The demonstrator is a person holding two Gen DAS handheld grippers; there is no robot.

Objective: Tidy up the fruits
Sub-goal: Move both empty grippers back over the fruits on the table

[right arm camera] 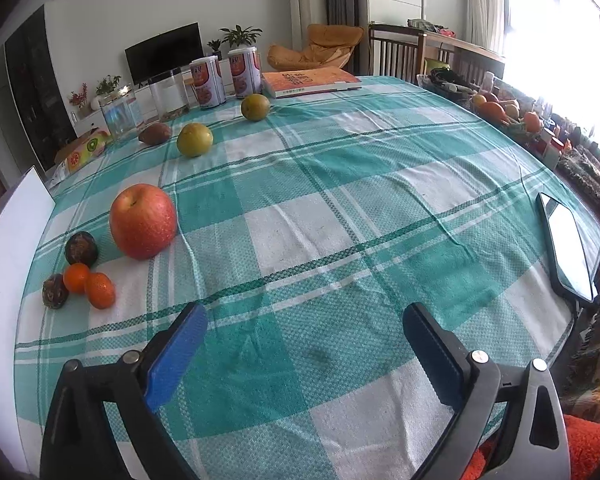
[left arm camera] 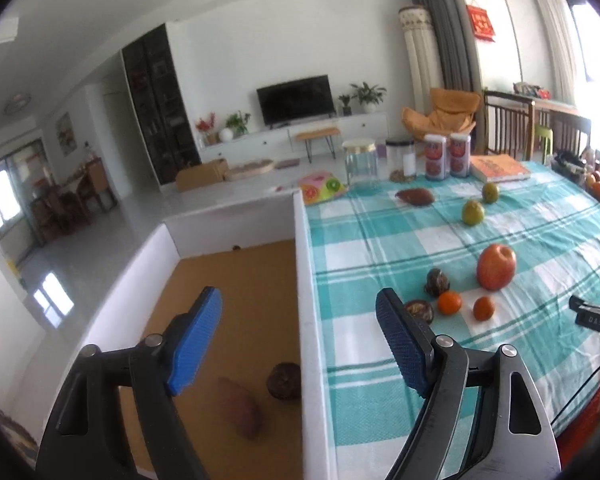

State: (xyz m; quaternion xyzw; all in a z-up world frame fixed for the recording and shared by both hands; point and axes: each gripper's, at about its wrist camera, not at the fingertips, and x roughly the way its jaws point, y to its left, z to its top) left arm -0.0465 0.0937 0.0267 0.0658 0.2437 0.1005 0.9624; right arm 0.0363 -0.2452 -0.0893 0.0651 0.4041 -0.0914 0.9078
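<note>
Both tools, left tool (left arm camera: 300, 344) and right tool (right arm camera: 304, 356), gape empty near the apple (right arm camera: 143, 227).

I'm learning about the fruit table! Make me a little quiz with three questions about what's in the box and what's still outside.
1. True or false: the red apple already lies inside the white box.
2. How many small orange tangerines lie on the checked cloth near the apple?
A) one B) two C) four
3. Fill the gap: the left gripper hangs over the box wall with its fingers ____.

Key
1. False. The apple sits on the cloth; the box holds a sweet potato and a dark round fruit.
2. B: the tangerines and.
3. open, with nothing between them.
</note>
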